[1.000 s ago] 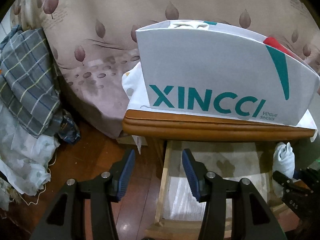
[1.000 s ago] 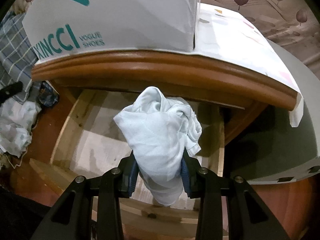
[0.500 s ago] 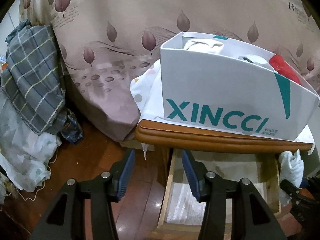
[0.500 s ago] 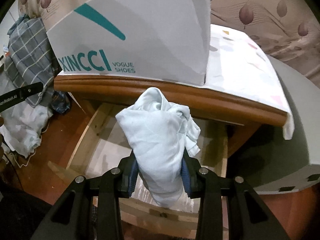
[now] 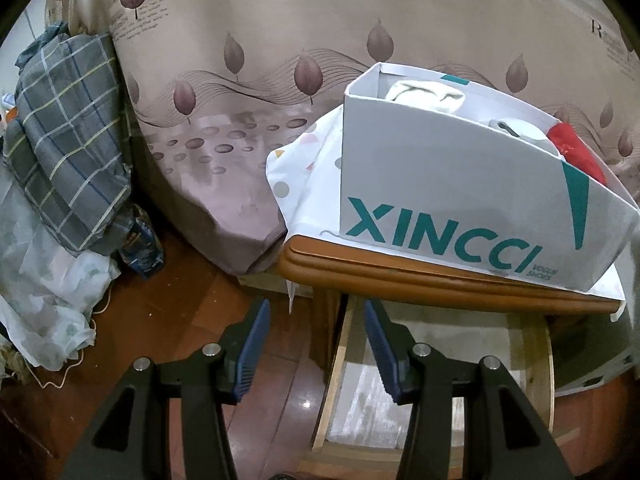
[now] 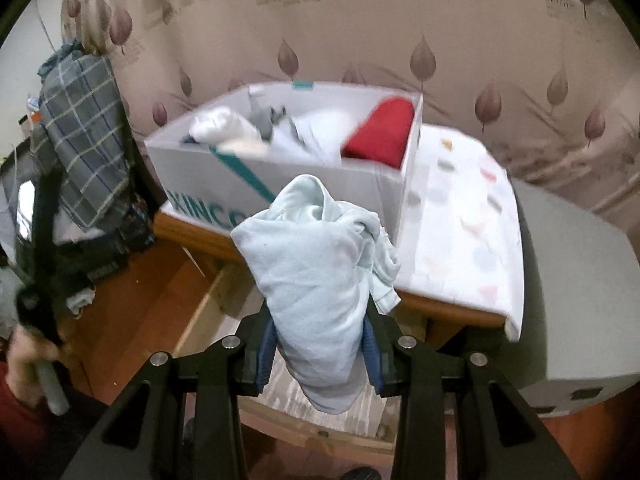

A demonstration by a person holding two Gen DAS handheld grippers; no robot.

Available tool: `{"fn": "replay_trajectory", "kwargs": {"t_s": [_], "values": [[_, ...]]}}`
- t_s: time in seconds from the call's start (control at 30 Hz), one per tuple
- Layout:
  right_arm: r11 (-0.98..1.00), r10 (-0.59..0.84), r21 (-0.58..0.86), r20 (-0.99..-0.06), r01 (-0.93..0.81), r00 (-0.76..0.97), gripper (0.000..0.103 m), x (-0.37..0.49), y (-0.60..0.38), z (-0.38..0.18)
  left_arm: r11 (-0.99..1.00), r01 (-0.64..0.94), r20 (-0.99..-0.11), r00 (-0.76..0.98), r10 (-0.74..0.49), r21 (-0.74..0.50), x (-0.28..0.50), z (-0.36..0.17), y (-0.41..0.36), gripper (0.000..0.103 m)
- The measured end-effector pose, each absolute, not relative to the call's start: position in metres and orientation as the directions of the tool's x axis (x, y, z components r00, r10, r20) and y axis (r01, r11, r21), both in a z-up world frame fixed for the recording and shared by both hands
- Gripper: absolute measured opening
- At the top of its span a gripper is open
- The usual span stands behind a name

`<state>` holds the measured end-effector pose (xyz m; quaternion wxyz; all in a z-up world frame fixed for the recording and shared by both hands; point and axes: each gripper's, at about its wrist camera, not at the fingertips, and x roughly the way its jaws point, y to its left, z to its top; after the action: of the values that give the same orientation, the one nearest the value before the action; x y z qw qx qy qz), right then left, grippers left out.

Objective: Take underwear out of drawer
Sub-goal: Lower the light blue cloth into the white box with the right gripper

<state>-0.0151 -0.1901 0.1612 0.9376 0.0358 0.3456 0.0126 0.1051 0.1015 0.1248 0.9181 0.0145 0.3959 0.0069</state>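
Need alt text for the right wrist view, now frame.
The right gripper is shut on light blue underwear, held above the open wooden drawer. Behind it, a white shoe box of clothes sits on the nightstand.

Each tool is matte black plastic: two angular arms with triangular cut-outs, round silver screw heads at the joints, and ribbed blue pads lining the inner finger faces, on the left tool (image 5: 316,328) and the right tool (image 6: 318,338) alike. A bare-skinned hand (image 6: 28,360) shows beside a red sleeve.
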Motion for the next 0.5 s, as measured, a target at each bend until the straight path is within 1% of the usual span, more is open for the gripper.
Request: {"fn": "replay_trajectory", "kwargs": {"t_s": [0.07,0.2,0.5], "values": [[0.997,0.056,0.078,-0.637,-0.008,0.769,0.034,-0.011,-0.189,0.178,0.999,-0.003,-0.723,0.690,0.032,0.042,0.104,0.126,0.102,0.050],[0.999,0.036,0.030,-0.614,-0.023,0.789,0.034,0.001,-0.183,0.208,0.998,-0.008,-0.718,0.694,0.047,0.058,0.103,0.127,0.103,0.050],[1.000,0.030,0.014,-0.575,-0.026,0.817,0.034,0.046,-0.178,0.260,0.999,-0.034,-0.724,0.688,0.048,0.033,0.107,0.127,0.111,0.050]]}}
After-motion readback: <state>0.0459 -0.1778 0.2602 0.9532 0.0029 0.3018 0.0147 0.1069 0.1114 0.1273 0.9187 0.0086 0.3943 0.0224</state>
